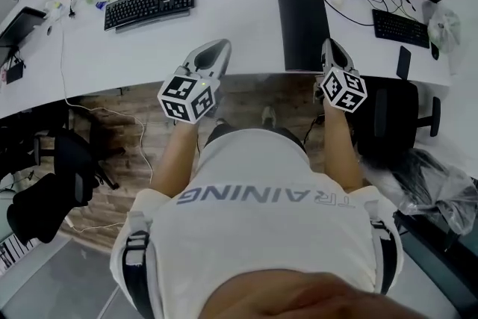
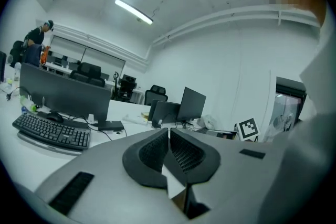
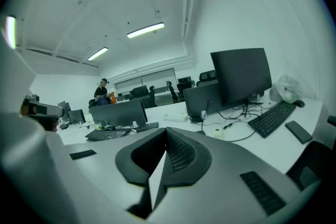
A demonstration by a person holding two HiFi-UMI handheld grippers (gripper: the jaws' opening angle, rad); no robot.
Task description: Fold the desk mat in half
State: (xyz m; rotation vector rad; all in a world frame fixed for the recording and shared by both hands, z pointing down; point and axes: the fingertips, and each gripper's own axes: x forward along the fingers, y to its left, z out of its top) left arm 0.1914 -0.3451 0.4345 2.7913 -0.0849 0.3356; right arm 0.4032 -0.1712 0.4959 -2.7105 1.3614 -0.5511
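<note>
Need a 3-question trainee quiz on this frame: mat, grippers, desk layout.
1. True or false: the right gripper is clamped on the mat.
2. Where does the mat lie? A) on the desk, between the left keyboard and the right keyboard; B) on the floor; C) on top of a keyboard.
3. How do the left gripper's jaws stand?

Key
1. False: its jaws are shut with nothing in them, and the mat lies free on the desk.
2. A.
3. Together, with nothing between them.
</note>
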